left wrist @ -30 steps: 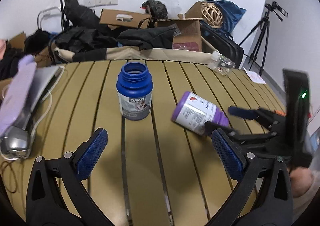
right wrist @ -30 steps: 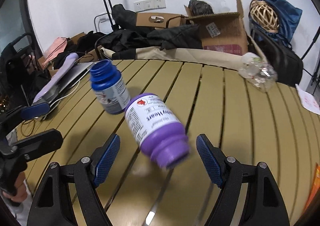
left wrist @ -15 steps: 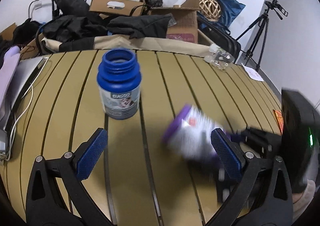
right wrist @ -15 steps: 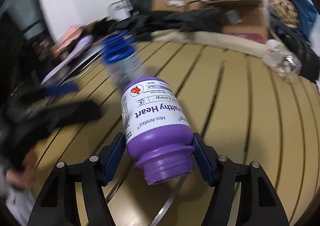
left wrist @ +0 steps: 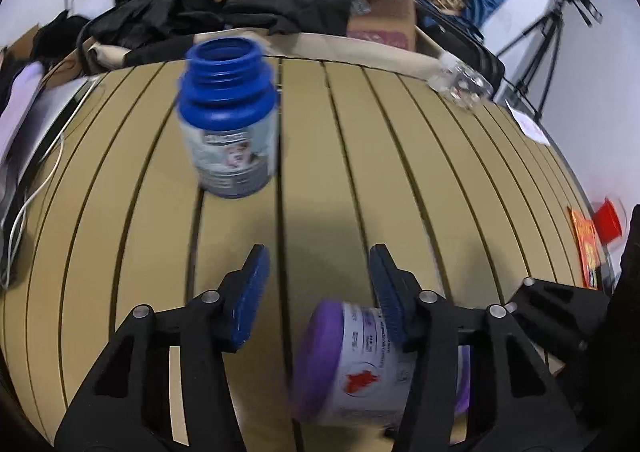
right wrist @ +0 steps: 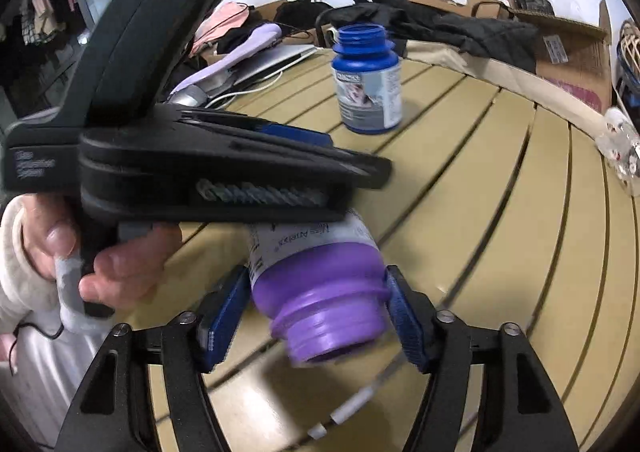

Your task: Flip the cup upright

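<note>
Right tool [right wrist: 316, 316]: blue pads clamped on the shoulder of the purple bottle [right wrist: 320, 284], one pad each side. Bottle held above the counter [right wrist: 500, 212], long axis roughly level, open neck pointing back at the right wrist camera, base pointing away. White label reads "Miss Artebol", partly hidden. Left tool [left wrist: 316, 292] sits just over the bottle's far end; jaws parted, nothing between them. A hand [right wrist: 100, 264] grips its handle. Farther off, the blue bottle [left wrist: 228, 120] stands upright, mouth open; label too blurred to read.
</note>
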